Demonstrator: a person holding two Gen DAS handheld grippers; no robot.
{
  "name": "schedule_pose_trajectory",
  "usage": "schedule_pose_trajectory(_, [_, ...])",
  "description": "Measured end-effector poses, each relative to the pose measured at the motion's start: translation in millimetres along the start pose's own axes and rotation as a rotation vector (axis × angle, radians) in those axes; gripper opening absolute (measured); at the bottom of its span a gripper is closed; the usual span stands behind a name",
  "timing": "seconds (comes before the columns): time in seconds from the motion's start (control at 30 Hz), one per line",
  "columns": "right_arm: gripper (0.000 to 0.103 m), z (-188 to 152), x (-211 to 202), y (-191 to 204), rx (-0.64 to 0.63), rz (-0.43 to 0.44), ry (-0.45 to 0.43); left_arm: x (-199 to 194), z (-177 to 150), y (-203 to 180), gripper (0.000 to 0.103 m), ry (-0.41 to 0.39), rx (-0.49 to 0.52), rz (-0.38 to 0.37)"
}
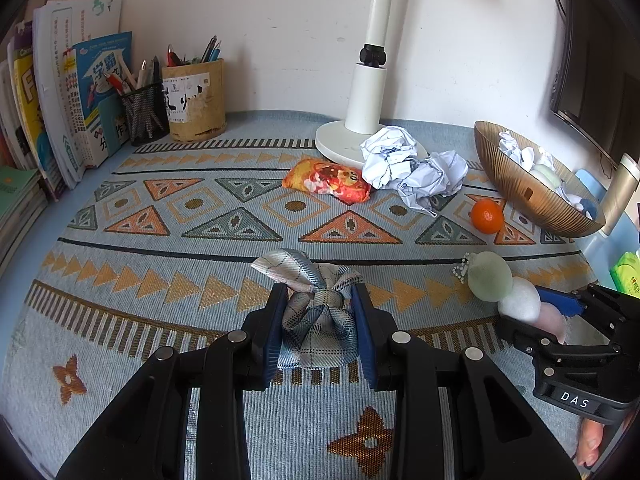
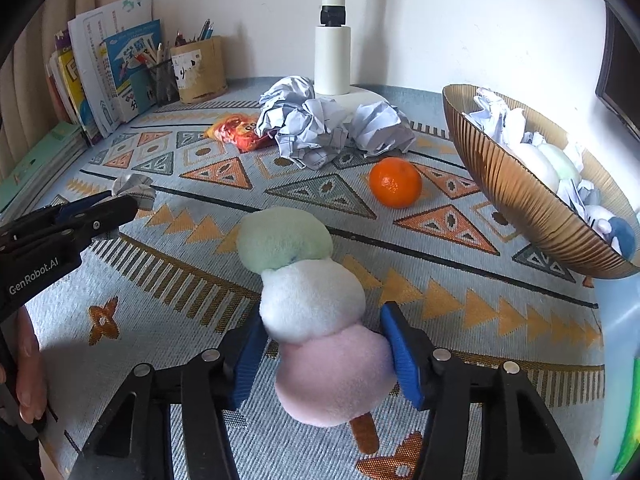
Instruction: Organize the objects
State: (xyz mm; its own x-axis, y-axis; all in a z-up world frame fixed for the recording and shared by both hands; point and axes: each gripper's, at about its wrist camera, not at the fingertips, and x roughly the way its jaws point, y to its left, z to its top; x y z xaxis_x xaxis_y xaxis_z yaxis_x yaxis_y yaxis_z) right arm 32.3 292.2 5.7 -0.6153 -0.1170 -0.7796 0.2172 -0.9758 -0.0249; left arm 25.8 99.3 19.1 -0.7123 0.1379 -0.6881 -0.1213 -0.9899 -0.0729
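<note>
My left gripper [image 1: 320, 320] was clamped on a plaid fabric bow [image 1: 316, 300], grey-blue with thin check lines, its blue pads [image 1: 273, 346] pressing the bow's knot from both sides. The bow rested low over the patterned cloth [image 1: 200, 360] that covered the desk, light blue with orange and teal triangles.

To its right, my right gripper [image 2: 324, 356] straddled a plush skewer of three soft balls [image 2: 312, 308]: green at the far end, white in the middle, pink nearest the camera, with a brown stick poking out beneath. The blue pads [image 2: 402, 360] stood at either side of the pink ball; the right pad appeared to touch it, but I could not tell whether the left one did, so I could not say it was gripped. The toy lay on the cloth.

Beyond the toy sat an orange [image 2: 395, 182], near the foot of a ribbed gold bowl [image 2: 520, 208] at the right, tilted and holding crumpled paper and other soft toys. Further back, crumpled paper balls [image 2: 320, 128] lay around the round base of a white lamp [image 2: 332, 60], with a red and yellow snack packet [image 2: 240, 132] just beside them. In the far left corner stood a tan pen pot [image 1: 196, 100], a black mesh pen cup [image 1: 144, 114] and upright books [image 1: 72, 92] against the wall.
</note>
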Motion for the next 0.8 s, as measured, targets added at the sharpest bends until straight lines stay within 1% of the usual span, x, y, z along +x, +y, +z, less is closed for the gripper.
schedule_pose_trajectory(0.2, [0.053,-0.3,-0.9,0.5,-0.002,-0.007,-0.005,0.1,0.7,-1.8,0.029,0.002,-0.001,0.01])
schedule_pose_trajectory(0.8, [0.053,-0.3,-4.9,3.6,-0.015,-0.001,-0.023,2.7,0.7,-2.7,0.029,0.006,-0.007,0.011])
